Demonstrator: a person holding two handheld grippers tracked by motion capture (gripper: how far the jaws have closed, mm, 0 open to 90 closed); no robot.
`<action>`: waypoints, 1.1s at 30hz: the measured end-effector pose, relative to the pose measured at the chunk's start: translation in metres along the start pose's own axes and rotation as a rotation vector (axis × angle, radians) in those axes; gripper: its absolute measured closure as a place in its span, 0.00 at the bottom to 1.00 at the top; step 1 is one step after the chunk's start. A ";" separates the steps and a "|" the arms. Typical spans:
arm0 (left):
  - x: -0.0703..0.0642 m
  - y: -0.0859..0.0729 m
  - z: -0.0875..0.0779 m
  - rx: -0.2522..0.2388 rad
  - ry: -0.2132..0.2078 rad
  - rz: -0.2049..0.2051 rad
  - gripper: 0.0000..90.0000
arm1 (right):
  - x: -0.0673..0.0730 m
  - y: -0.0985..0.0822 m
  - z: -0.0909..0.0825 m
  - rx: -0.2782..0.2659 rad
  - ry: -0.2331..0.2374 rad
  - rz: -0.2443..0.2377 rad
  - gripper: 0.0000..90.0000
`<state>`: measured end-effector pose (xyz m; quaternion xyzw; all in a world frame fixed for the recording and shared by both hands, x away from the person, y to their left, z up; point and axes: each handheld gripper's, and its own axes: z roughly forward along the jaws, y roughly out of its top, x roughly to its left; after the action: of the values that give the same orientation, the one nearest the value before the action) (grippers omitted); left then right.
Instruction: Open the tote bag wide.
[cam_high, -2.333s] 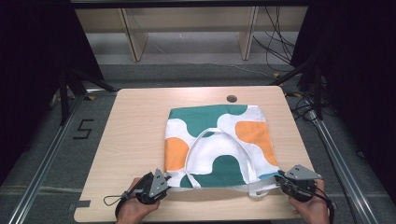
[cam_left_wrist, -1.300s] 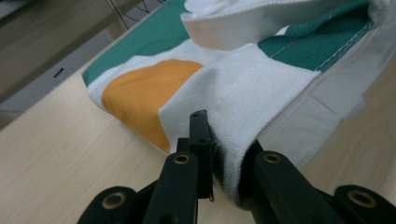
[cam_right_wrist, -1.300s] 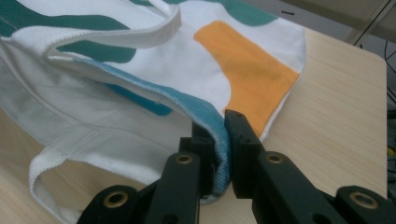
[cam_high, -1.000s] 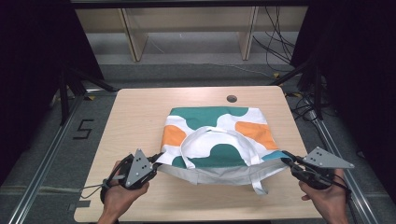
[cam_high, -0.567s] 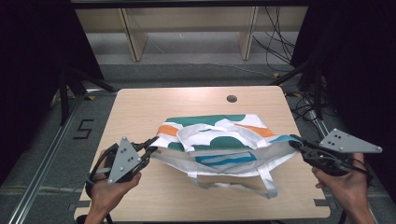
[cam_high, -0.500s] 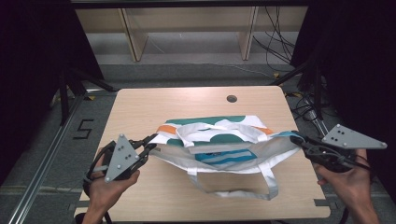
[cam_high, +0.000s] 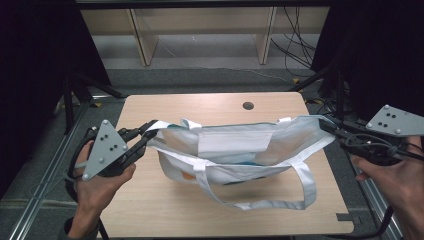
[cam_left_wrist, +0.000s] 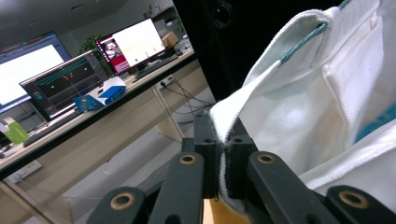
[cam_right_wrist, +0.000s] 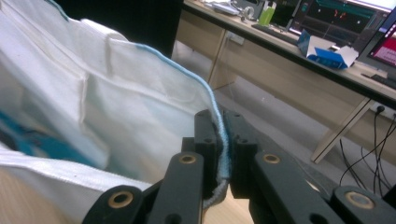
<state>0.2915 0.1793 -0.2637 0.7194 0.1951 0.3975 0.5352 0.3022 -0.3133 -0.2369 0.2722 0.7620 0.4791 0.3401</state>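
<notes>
Lifted off table (cam_high: 150, 215): limp cloth bag (cam_high: 235, 155), sagging

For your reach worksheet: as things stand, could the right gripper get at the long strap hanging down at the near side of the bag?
Probably not. The right gripper is shut on the bag edge, holding it up with the left gripper. The strap hangs unobstructed, but reaching it means releasing that edge.

A pale wooden table (cam_high: 150, 112) with a dark round hole (cam_high: 248, 105) stands on grey floor (cam_high: 210, 77), with black curtains (cam_high: 35, 45) at both sides. Behind it, at the frame's top, light wooden shelving (cam_high: 142, 35) and tangled cables (cam_high: 295, 45).
</notes>
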 end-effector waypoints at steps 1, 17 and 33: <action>0.002 -0.001 0.001 0.000 -0.002 -0.013 0.96 | -0.001 0.002 0.000 0.004 0.007 -0.005 0.95; 0.027 -0.042 0.032 0.041 0.018 -0.165 0.95 | -0.015 0.004 0.047 0.036 -0.004 0.009 0.95; 0.006 -0.105 0.041 0.148 -0.045 -0.222 0.94 | -0.004 -0.043 0.070 0.134 0.037 0.040 0.95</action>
<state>0.3423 0.1957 -0.3627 0.7394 0.2904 0.3042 0.5257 0.3556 -0.2952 -0.2973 0.3005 0.7930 0.4386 0.2973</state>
